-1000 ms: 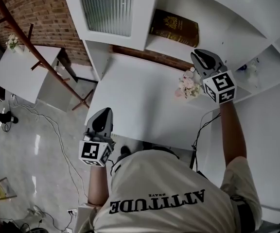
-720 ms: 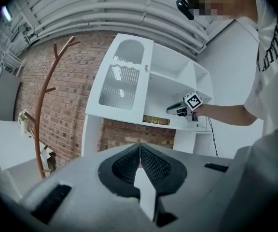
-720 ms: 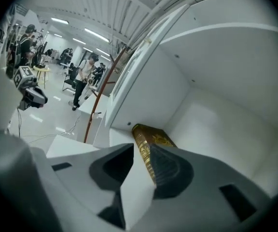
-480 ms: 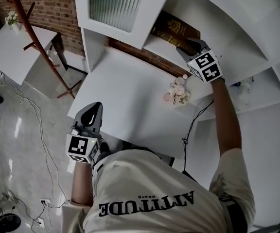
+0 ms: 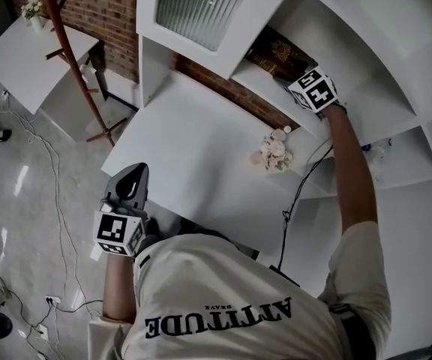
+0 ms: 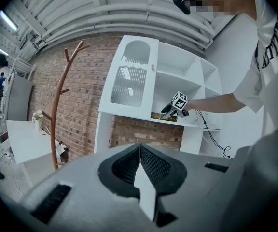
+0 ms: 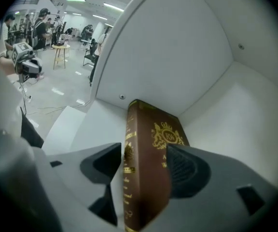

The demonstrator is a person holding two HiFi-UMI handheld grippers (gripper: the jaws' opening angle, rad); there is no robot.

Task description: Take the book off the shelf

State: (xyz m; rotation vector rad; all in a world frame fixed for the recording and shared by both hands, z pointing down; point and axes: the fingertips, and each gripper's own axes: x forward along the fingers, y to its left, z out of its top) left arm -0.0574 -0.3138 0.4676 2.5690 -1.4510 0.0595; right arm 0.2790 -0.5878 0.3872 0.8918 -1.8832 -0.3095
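In the head view, your right tongs (image 5: 295, 77) are up at the shelf (image 5: 257, 77), right at the near end of the book (image 5: 276, 53). The book lies on that shelf, beside the glass door (image 5: 201, 6). Your left tongs (image 5: 132, 177) hang low, off the near edge of the desk (image 5: 193, 145), with nothing in them.

In the left gripper view, the left jaws are pressed together and empty. Far off, the right tongs show at the book.

In the right gripper view, the right jaws stand wide apart with the brown book (image 7: 146, 144) between them. There is a gap on the spine side, so nothing is squeezed yet.

You look to be at the grab step. Next, I think you should close the jaws on the book, then pull it straight out toward you.

A second ago, the right tongs were lower, by the flowers (image 5: 272, 152). They have since reached up to the book, and their jaws have just been opening. The left tongs have barely moved.
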